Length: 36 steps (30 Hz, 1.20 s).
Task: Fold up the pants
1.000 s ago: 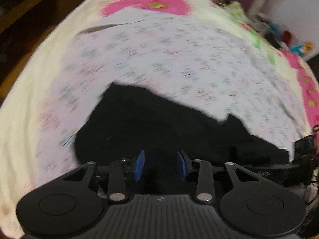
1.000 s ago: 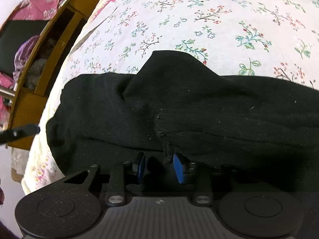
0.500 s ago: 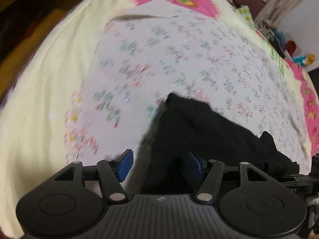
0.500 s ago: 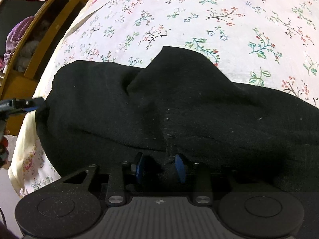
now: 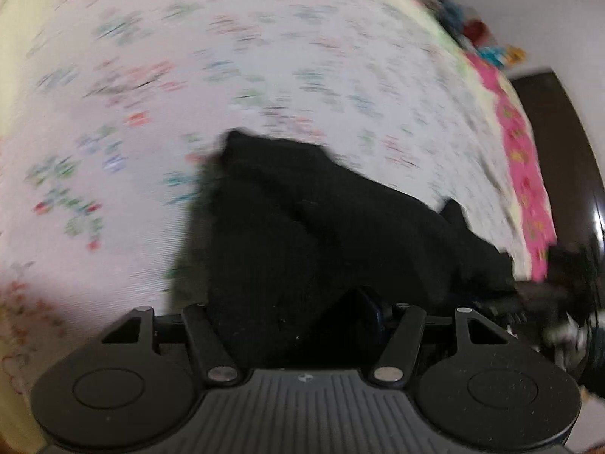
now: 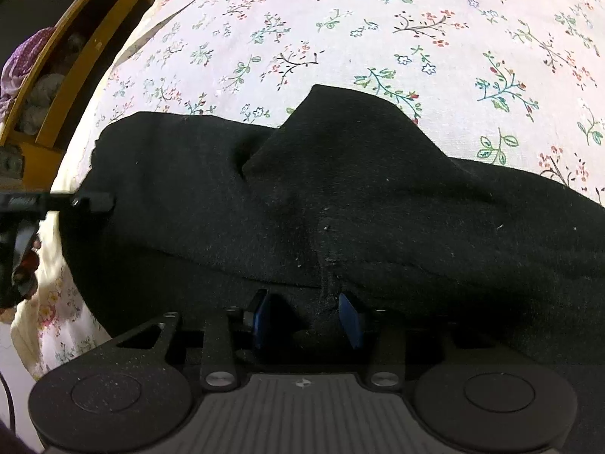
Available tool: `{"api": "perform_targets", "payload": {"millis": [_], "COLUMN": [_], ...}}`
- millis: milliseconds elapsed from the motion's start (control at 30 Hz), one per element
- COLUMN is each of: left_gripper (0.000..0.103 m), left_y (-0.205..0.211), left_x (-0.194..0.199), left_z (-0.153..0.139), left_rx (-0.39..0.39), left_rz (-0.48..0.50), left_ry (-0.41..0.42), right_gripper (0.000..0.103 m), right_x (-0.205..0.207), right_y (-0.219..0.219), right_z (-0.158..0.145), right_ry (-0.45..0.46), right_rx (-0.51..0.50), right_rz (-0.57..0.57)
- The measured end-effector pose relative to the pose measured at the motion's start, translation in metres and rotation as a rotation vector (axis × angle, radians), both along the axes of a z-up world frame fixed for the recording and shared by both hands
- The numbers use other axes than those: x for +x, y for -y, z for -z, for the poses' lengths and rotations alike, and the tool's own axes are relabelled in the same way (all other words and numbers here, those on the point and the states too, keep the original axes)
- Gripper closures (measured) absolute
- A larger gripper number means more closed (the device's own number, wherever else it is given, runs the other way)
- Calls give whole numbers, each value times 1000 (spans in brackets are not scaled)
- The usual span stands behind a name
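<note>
On my left wrist view, blurred, the black fabric pants point(image 5: 321, 227) fill the lower centre over the floral white bedsheet point(image 5: 189, 75); my left gripper point(image 5: 298, 314) has cloth bunched between its fingers, apparently clamped on it. Only my right wrist view shows the yellow wooden shelf point(image 6: 75, 56) at upper left; there my right gripper point(image 6: 306, 317) pinches the pants' seam between nearly closed fingers.

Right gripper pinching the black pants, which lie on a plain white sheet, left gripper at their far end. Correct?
Not quite: the sheet is floral-printed, not plain, as the right wrist view shows. The rest holds: the right gripper pinches the black pants, and the left gripper is at their far end.
</note>
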State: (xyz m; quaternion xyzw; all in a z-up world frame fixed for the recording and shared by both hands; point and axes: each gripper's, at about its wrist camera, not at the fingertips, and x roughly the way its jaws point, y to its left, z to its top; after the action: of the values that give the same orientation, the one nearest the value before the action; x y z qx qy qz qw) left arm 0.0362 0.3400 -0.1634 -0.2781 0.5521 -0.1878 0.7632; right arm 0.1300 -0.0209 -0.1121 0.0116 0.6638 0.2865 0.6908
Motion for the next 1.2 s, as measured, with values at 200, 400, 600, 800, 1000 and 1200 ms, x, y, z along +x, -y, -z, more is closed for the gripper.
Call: {"api": "perform_targets", "payload": {"millis": [200,400,600,800,1000,1200], "left_gripper": [34,33,51,59,60,60], "left_y": [17,11,13,48,91,152], "left_x": [15,34,6,9,24,43], "left_z": [6,32,-4,-35,-44,-47], "left_rx": [32,-96,-223,-278,-373,-445], "left_rz": [116,-10,-106,-58,-38,40], "left_ry": [4,-73,-13,51,47,25], "right_gripper": [72,72,73,98,103,103], "right_x": [3,4,-1,-4,-1,-2], "right_y": [-1,2,7,20,42,57], "right_z": [2,2,1,1,6,4], "right_ry": [-8,-11,6,26,7,3], "right_rx": [2,3,21,25,78,162], "right_rz": [5,10,22,61,127,140]}}
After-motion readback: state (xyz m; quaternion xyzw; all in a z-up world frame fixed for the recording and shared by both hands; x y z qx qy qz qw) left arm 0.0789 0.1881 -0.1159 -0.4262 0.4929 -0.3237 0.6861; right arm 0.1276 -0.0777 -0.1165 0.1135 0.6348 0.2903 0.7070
